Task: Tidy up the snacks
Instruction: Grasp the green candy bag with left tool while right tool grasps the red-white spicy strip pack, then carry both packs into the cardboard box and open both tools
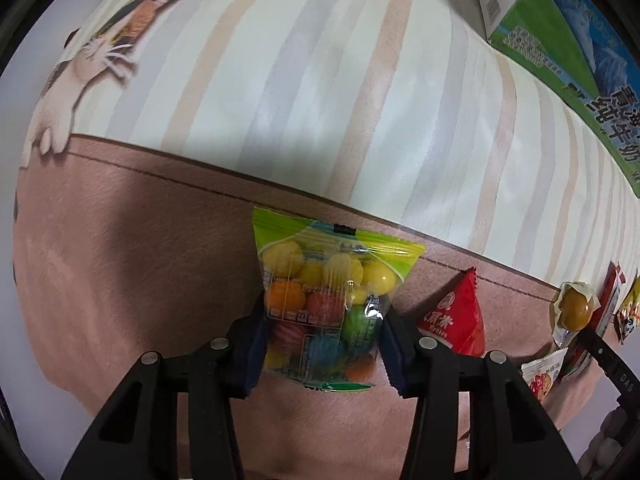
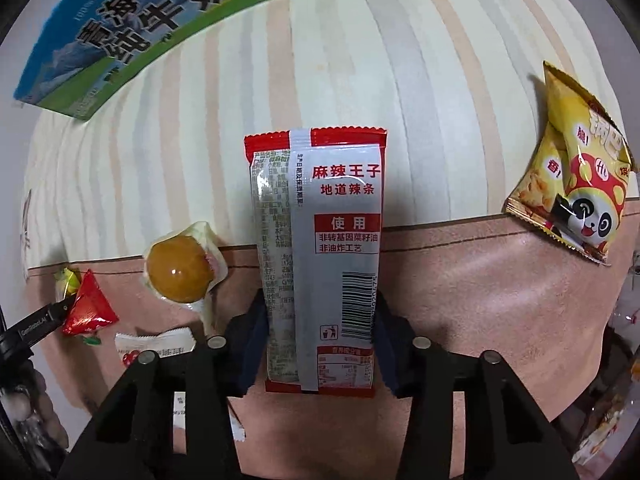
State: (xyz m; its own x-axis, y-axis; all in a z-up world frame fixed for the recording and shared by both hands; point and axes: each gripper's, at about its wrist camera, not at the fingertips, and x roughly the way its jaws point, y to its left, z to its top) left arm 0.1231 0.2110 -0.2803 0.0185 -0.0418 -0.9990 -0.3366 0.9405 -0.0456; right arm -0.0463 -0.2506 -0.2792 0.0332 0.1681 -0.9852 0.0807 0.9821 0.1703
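- Right now I am mid-carry: my left hand-held gripper (image 1: 322, 338) is clamped on the clear green-topped bag of coloured gumballs (image 1: 325, 304), and my right hand-held gripper (image 2: 318, 342) pinches the red-and-silver spicy strip packet (image 2: 318, 256); both are held over the brown-and-striped cloth of the table (image 1: 140, 260).
- Next, I judge, each needs a clear spot, perhaps near the green-and-blue milk carton (image 2: 120, 36).
- Hidden: whether either snack touches the cloth, and any sorting container.
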